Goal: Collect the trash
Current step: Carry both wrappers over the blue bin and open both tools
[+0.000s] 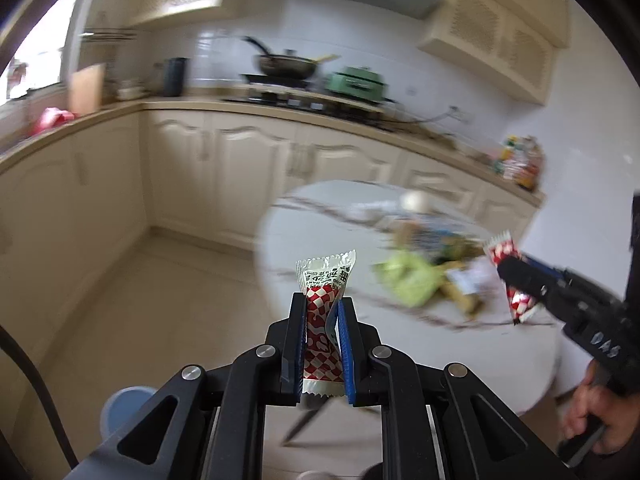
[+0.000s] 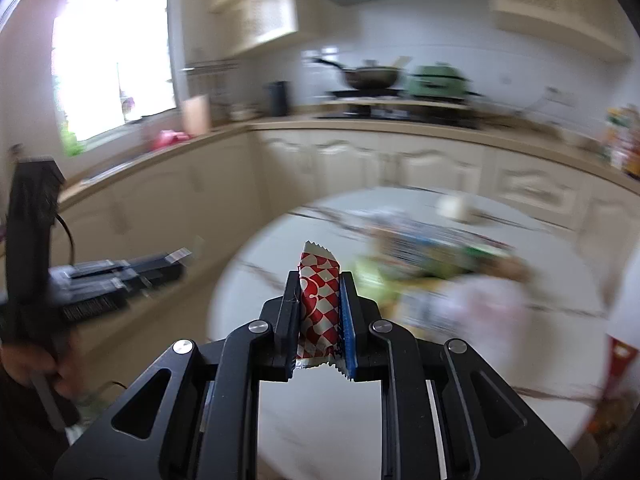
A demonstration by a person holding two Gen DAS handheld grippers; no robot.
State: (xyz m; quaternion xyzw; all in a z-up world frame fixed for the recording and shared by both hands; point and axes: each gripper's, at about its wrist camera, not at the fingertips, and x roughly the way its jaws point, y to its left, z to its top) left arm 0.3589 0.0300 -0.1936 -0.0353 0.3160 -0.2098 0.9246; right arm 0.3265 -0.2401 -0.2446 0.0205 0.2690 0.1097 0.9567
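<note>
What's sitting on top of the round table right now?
On the round table: a heap of trash, with a lime-green wrapper in front and a pale round thing behind. Blur hides the rest; whatever lies under the heap is covered.

Left hand-held gripper (image 1: 320, 304) clamped shut, right hand-held gripper (image 2: 319, 284) likewise, both approx. angled downward

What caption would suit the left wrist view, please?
Left tongs grip a checkered wrapper above the trash-strewn table.
</note>
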